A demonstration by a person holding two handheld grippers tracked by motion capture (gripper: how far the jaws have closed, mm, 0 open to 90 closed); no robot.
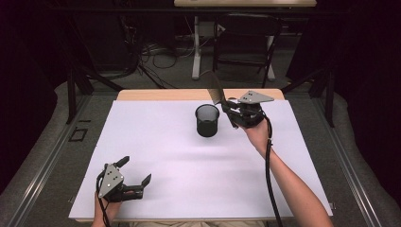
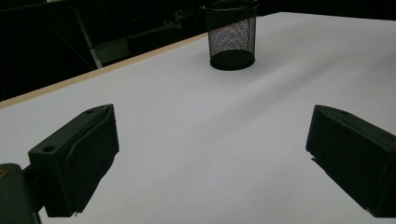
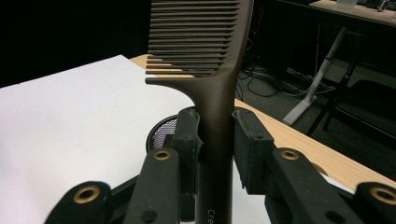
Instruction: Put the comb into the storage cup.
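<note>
Two grippers in use. Right gripper [image 1: 236, 111] clamped on brown comb [image 3: 215, 70], held upright just beside black mesh cup [image 1: 207, 120], above table [image 1: 189, 175]. Comb not yet in cup; drop-in likely remains. Left gripper [image 1: 135, 177] spread wide, empty, near front edge.

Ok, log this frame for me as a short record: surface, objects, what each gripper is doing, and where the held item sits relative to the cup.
surface: white table top
container: black mesh cup, upright, looks empty
held item: brown comb, teeth end up, handle clamped between the jaws
right gripper: shut on the comb, raised just right of the cup
left gripper: open, holding nothing, low at the table's near left corner
comb vs cup: comb is up beside the cup's rim, not inside it
</note>
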